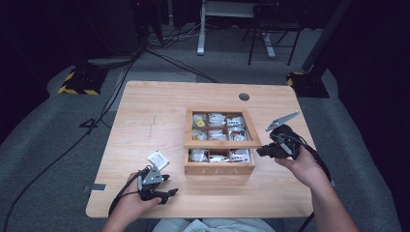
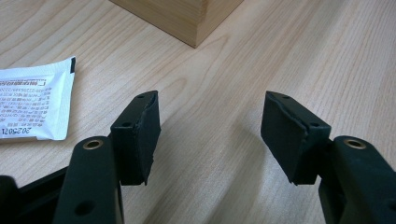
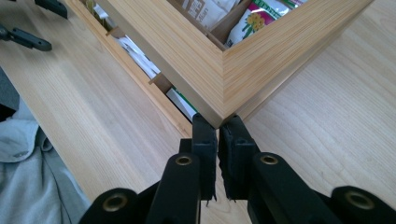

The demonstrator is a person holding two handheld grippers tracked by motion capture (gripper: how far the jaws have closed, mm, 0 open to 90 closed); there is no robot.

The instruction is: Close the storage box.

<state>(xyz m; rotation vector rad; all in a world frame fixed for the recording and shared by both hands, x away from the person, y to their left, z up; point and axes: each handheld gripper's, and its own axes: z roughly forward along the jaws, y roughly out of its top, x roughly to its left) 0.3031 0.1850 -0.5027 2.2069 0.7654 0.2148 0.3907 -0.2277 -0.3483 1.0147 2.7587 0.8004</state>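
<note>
Right gripper view: my right gripper (image 3: 217, 123) has its jaws drawn almost together, only a thin slit between the pads, and their tips sit at the near corner of the lid (image 3: 243, 51), a wooden frame. The corner point lies right at the slit; whether the pads pinch it or merely touch it, I cannot tell. The lid is raised and tilted above the tea box (image 3: 140, 77), with sachets visible beneath it at 11 o'clock of my tips and more through the frame at 12 o'clock.

High view: right gripper (image 1: 261, 152) sits at 3 o'clock of the tea box (image 1: 220, 168), against the lid's (image 1: 222, 143) right front corner, my right hand (image 1: 302, 166) behind it. Box stands a little right of the table's (image 1: 145, 116) centre, its compartments filled with tea bags (image 1: 216, 119).

Left gripper view: my left gripper (image 2: 210, 126) holds its jaws well apart, nothing between them but bare tabletop. A loose white sachet (image 2: 32, 105) lies flat at 10 o'clock of the tips, apart from them. The box's corner (image 2: 187, 18) is at 12 o'clock, farther off.

High view again: left gripper (image 1: 173, 192) rests near the table's front edge at 7 o'clock of the box, with the sachet (image 1: 158, 159) at 11 o'clock, between gripper and box.
</note>
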